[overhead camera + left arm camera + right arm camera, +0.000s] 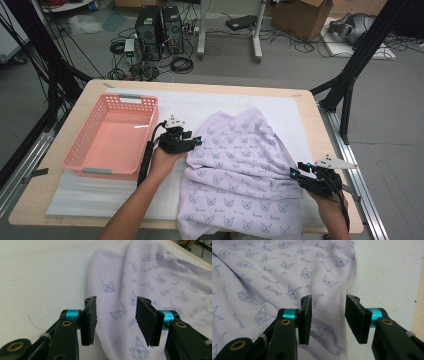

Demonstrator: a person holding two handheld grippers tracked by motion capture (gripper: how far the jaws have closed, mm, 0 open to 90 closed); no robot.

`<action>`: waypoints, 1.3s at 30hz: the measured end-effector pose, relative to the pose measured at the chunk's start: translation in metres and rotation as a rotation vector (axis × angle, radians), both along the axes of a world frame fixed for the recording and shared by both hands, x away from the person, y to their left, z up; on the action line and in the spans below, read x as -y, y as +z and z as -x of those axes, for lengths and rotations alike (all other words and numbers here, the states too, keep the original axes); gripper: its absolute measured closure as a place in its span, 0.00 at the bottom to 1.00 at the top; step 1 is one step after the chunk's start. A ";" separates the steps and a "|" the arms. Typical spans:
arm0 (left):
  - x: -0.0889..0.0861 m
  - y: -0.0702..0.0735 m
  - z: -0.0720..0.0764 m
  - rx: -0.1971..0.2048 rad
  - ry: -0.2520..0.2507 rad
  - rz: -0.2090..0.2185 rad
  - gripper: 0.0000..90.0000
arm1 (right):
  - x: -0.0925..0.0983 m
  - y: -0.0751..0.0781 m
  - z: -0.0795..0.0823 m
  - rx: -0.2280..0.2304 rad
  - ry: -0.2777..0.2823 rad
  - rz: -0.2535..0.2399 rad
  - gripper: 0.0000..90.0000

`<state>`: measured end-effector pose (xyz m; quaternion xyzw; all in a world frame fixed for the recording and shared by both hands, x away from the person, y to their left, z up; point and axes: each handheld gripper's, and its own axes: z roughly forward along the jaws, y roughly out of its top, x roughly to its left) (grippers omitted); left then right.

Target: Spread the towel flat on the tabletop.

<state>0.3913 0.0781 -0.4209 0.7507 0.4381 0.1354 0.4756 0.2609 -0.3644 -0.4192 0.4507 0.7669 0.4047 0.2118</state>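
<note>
Grey floor (280, 65) past the wooden table (200, 86); two black computer towers (160, 31) amid tangled cables (181, 64); white stand legs (257, 40) beside them; cardboard box (306, 17) at upper right; black frame struts (367, 45) on both sides; even indoor light.

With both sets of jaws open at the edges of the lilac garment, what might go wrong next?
1. The left gripper has its jaws open over the garment edge; closing there may pinch several folded layers.
2. The garment hangs over the table's near edge and may slide off.
3. The pink basket sits close beside the left hand.
</note>
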 end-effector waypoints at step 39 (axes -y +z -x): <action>0.072 -0.028 -0.054 -0.007 -0.109 -0.147 0.87 | -0.002 -0.007 -0.006 0.000 0.047 -0.037 0.60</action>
